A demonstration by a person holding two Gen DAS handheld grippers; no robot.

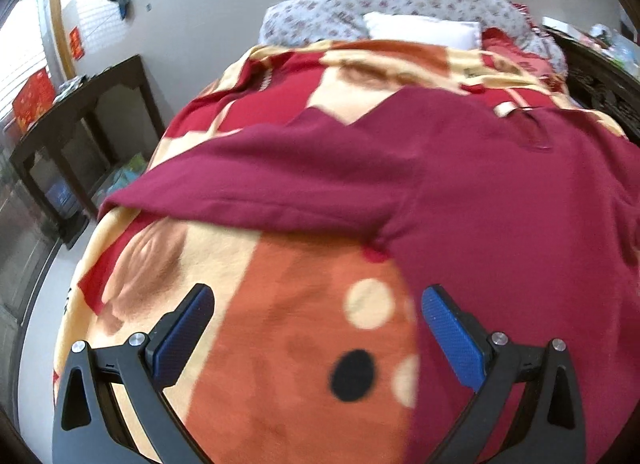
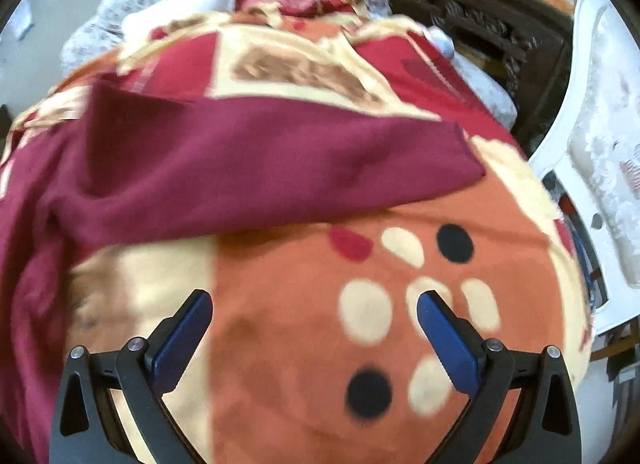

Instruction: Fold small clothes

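A maroon shirt (image 1: pixel 460 184) lies spread flat on a bed covered with an orange, cream and red patterned blanket (image 1: pixel 288 304). In the left wrist view one sleeve reaches out to the left, its cuff near the bed's edge. My left gripper (image 1: pixel 316 300) hovers open over the blanket just below that sleeve, with nothing between its blue pads. In the right wrist view the same shirt (image 2: pixel 240 160) shows its other sleeve stretched to the right. My right gripper (image 2: pixel 314 304) is open above the blanket (image 2: pixel 304 344), a little short of that sleeve.
A floral quilt (image 1: pixel 400 0) and a white pillow (image 1: pixel 424 28) lie piled at the head of the bed. A dark wooden side table (image 1: pixel 80 136) stands left of the bed. A carved dark headboard (image 2: pixel 480 24) and a white chair (image 2: pixel 600 136) stand to the right.
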